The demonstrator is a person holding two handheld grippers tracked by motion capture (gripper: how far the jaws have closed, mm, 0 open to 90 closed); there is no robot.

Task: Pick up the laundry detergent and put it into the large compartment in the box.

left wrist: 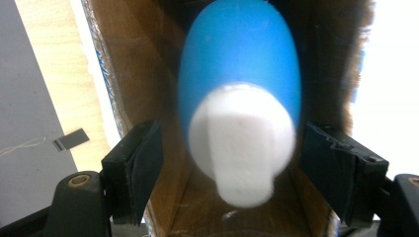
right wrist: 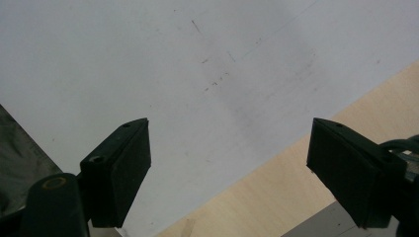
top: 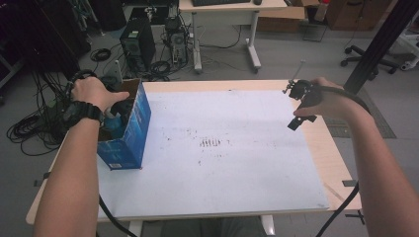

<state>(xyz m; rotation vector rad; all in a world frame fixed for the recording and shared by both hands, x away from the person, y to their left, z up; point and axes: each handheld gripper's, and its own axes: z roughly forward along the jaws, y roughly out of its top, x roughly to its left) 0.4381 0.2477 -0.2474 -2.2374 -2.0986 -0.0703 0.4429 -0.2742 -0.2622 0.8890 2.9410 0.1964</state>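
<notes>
A pale wooden tabletop carries a broad white sheet, matte and flecked with small dark marks near its middle. At the left of the high view stands an open blue cardboard box, glossy printed outside and raw brown card inside, tilted a little. Inside it sits a smooth blue bottle, rounded like an egg, with a chunky white cap pointing toward the camera in the left gripper view; it is blurred at this range. The left tongs reach down into the box with the person's left hand on top; the black, blocky jaws stand wide apart on either side of the bottle, with a gap on each side, gripping nothing. At the right of the high view the right tongs hang above the sheet's edge and the bare wood, spread wide and empty, held by the right hand.
</notes>
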